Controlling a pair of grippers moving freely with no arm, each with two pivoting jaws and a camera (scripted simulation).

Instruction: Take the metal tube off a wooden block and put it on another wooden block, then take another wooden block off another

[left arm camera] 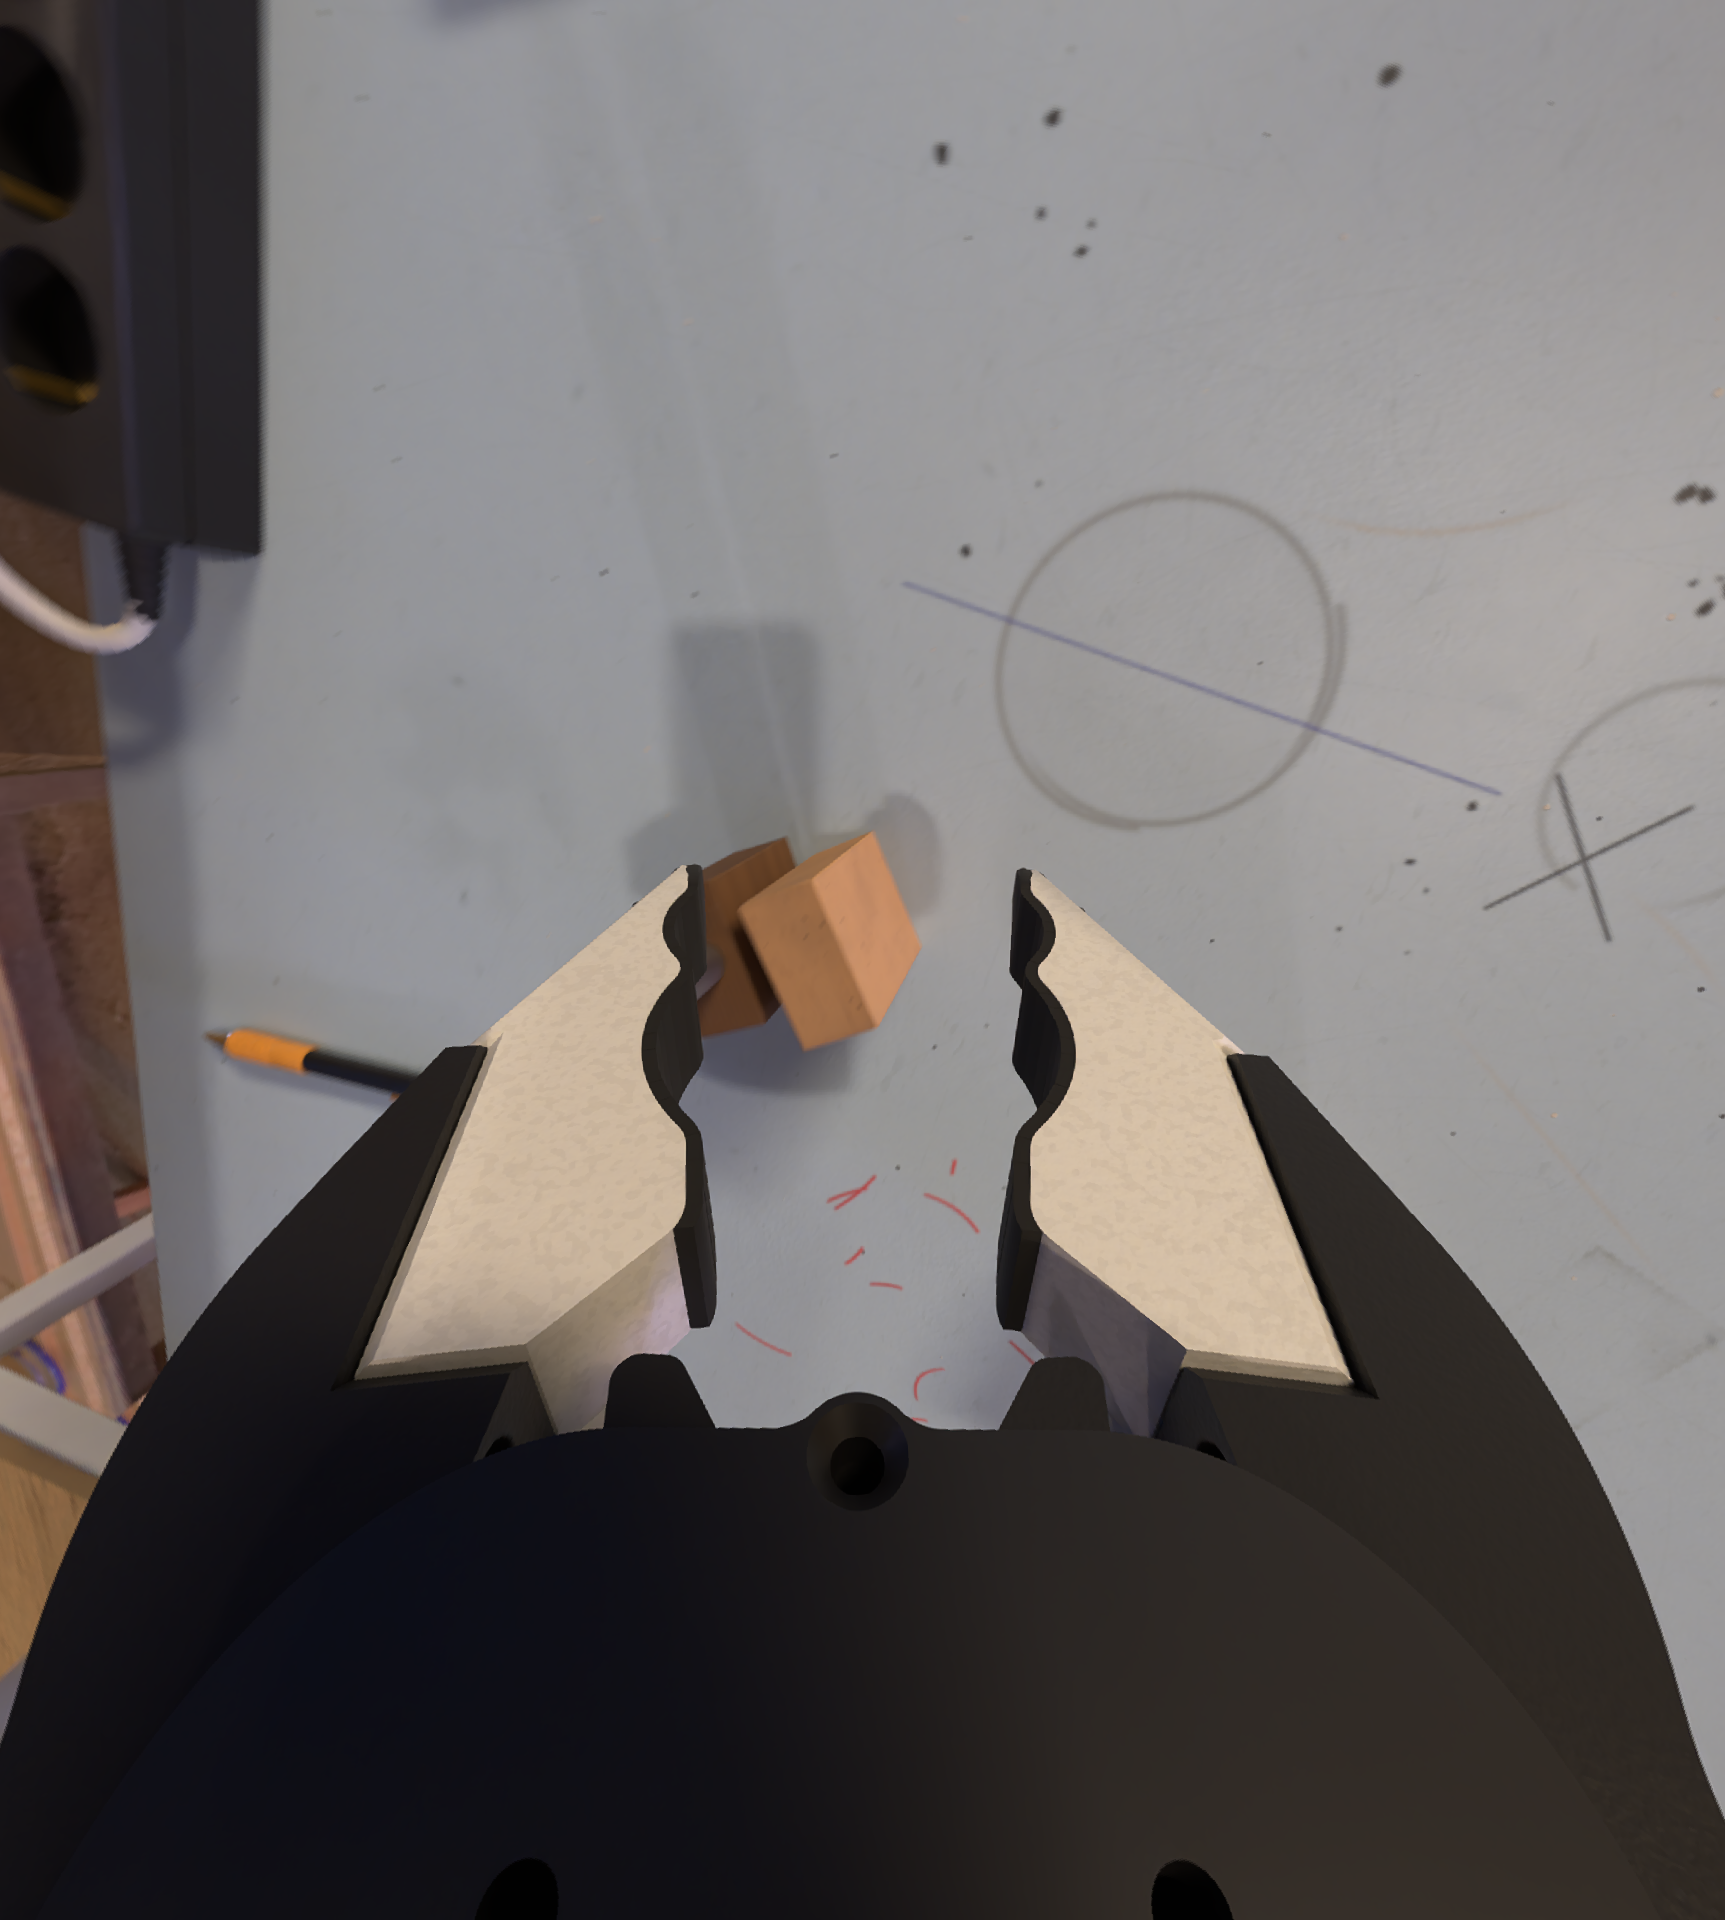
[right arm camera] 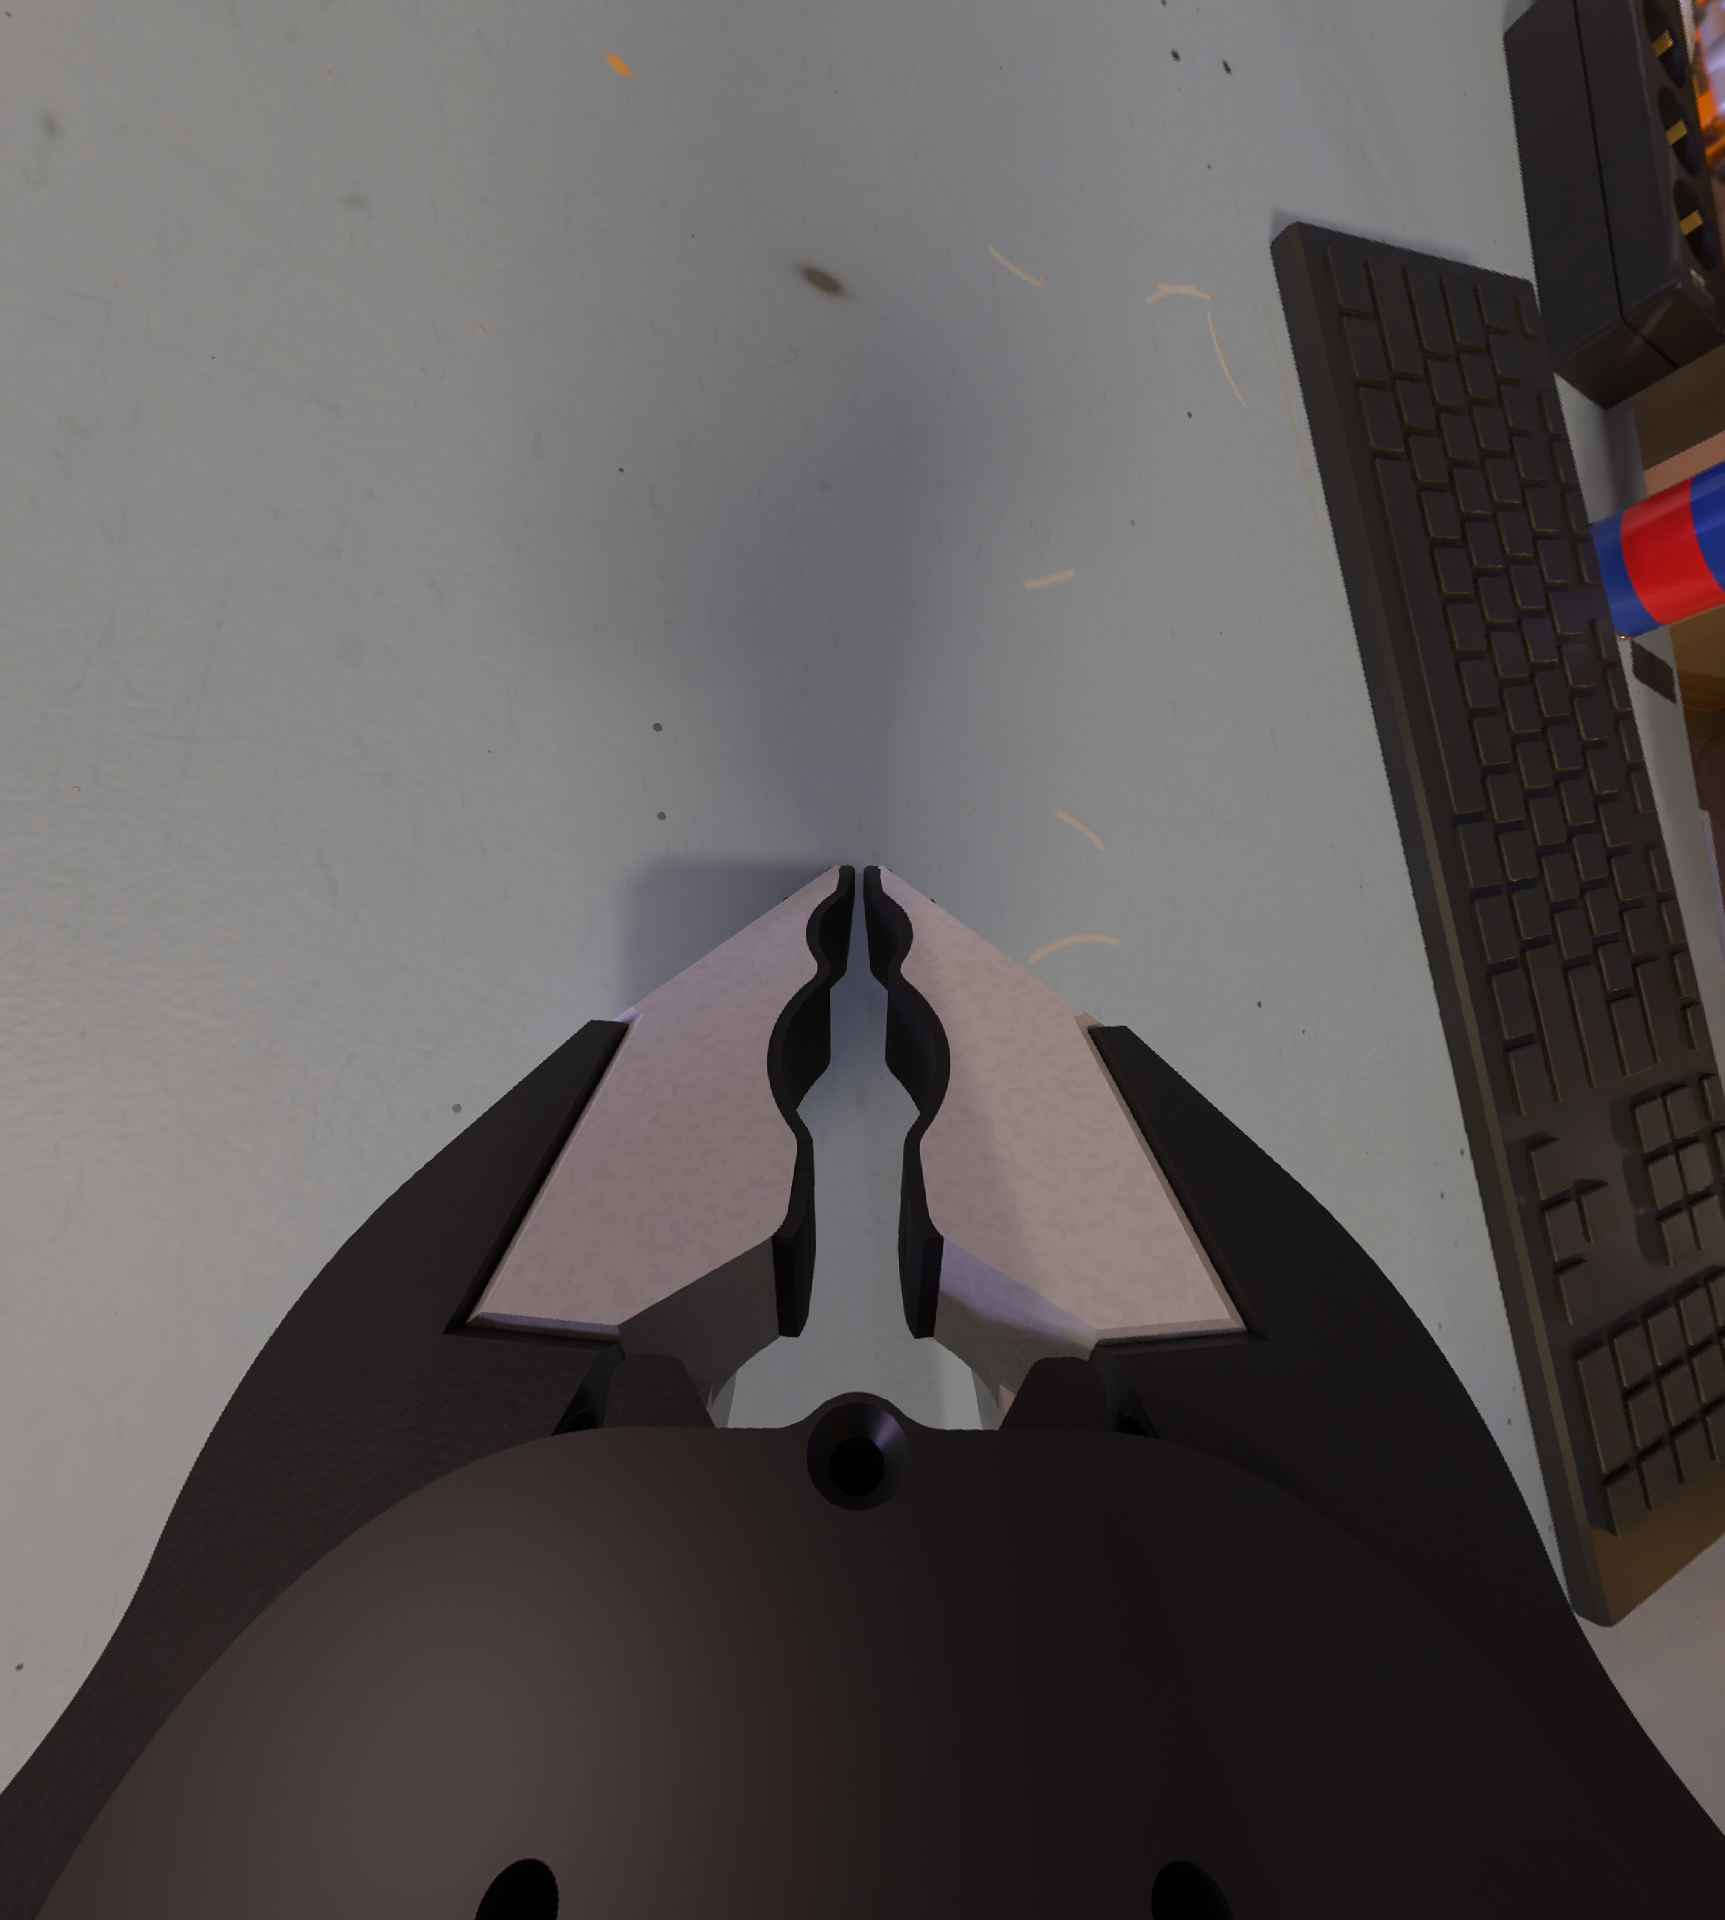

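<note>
In the left wrist view a light wooden block [left arm camera: 830, 940] lies tilted on the grey table, leaning against a darker wooden block [left arm camera: 744, 961] that is partly hidden behind my left finger. My left gripper [left arm camera: 856, 883] is open and empty, above the table, with the light block just inside the gap near the left fingertip. No metal tube shows in either view. In the right wrist view my right gripper [right arm camera: 858, 873] is shut and empty over bare table.
A pencil [left arm camera: 307, 1060] lies left of the blocks. A black power strip [left arm camera: 110, 270] with a white cable sits at the far left edge. A black keyboard [right arm camera: 1533, 883] lies at the right; a second power strip [right arm camera: 1616, 187] and a blue-red can [right arm camera: 1710, 540] sit beyond it.
</note>
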